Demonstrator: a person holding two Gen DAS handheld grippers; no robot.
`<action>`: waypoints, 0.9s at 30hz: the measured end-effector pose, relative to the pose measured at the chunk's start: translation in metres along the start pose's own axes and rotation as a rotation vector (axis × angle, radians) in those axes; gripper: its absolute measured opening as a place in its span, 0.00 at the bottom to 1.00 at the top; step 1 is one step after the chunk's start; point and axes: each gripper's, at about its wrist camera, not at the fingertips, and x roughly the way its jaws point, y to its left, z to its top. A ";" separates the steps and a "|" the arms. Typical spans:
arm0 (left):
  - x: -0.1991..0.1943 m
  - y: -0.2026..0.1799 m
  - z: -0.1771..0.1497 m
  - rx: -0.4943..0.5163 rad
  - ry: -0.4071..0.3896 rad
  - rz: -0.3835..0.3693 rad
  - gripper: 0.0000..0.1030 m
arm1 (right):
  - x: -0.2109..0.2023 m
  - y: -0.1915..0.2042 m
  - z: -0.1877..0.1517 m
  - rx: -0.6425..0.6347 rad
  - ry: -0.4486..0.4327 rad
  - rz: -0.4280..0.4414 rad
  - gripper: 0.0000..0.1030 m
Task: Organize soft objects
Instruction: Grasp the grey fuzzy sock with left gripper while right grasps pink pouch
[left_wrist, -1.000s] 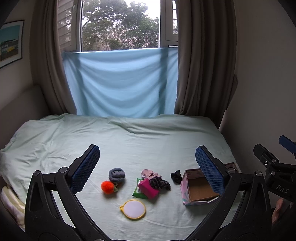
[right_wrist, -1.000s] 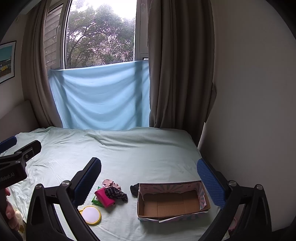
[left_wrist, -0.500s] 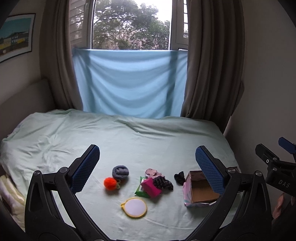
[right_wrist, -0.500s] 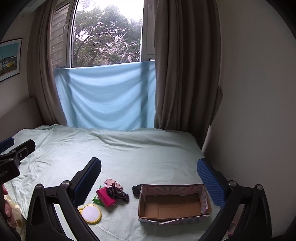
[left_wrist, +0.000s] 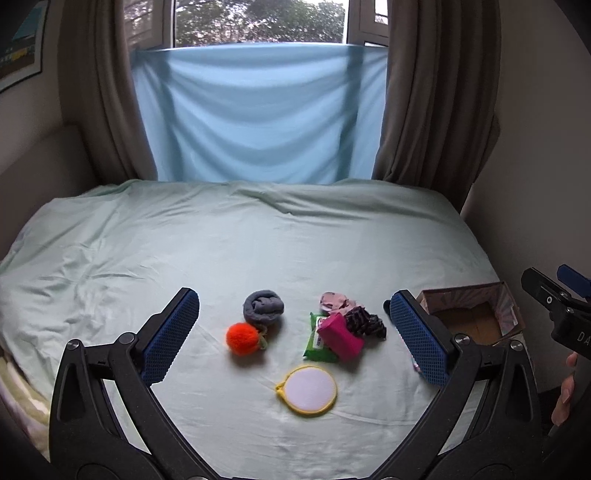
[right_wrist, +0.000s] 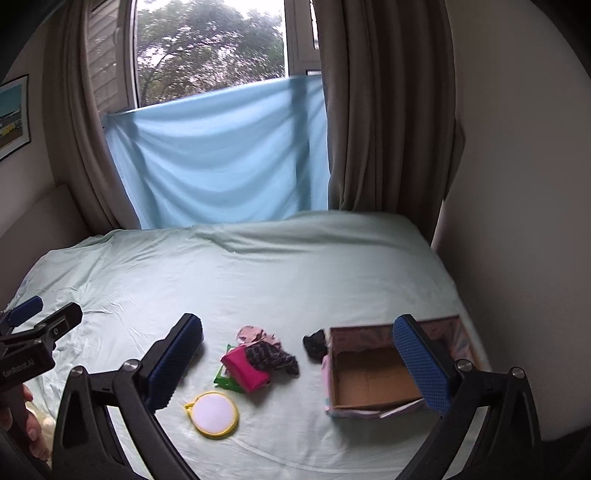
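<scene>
Currently both claws hover above the bed (left_wrist: 155, 236), nothing gripped. Left claw (left_wrist: 295, 334): fingers spread wide, empty. Right claw (right_wrist: 295, 360): likewise spread wide, empty.

Left-wrist view, left to right:
- orange pom-pom (left_wrist: 242, 338) and grey rolled sock (left_wrist: 263, 307), touching, ahead of the left claw and nearer its left finger
- yellow-rimmed round pad (left_wrist: 307, 390), closest to the claw, lying flat and alone
- heap nearer the right finger: green packet (left_wrist: 314, 341) under a magenta pouch (left_wrist: 340, 336), with a dark patterned scrunchie (left_wrist: 364, 322) and pink fabric piece (left_wrist: 334, 301) behind
- cardboard box (left_wrist: 476, 317) beyond the right finger, open, nothing seen inside

Right-wrist view: the box sits just ahead of that claw's right finger; a small black item (right_wrist: 314, 343) lies against the box's left wall.

Risks, as judgement:
1. The heap is overlapped. A closing grip there would likely take two things at once or drag the packet along.
2. The flat pad offers little to pinch; the fingers may gather the bed sheet instead.
3. The pom-pom is round and light, so a one-sided touch may roll it away on the soft bedding.
4. The box looks light and sits near the bed's edge. A bump from the right claw could tip it or push it off.
5. The two claws are near each other, so reaching for the heap together risks a clash
</scene>
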 end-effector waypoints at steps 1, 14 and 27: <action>0.010 0.007 -0.002 0.014 0.008 -0.005 1.00 | 0.008 0.006 -0.004 0.021 0.013 0.000 1.00; 0.175 0.075 -0.054 0.135 0.131 -0.119 1.00 | 0.164 0.064 -0.096 0.114 0.161 0.025 1.00; 0.326 0.086 -0.106 0.186 0.238 -0.201 0.99 | 0.315 0.064 -0.177 0.042 0.324 0.140 1.00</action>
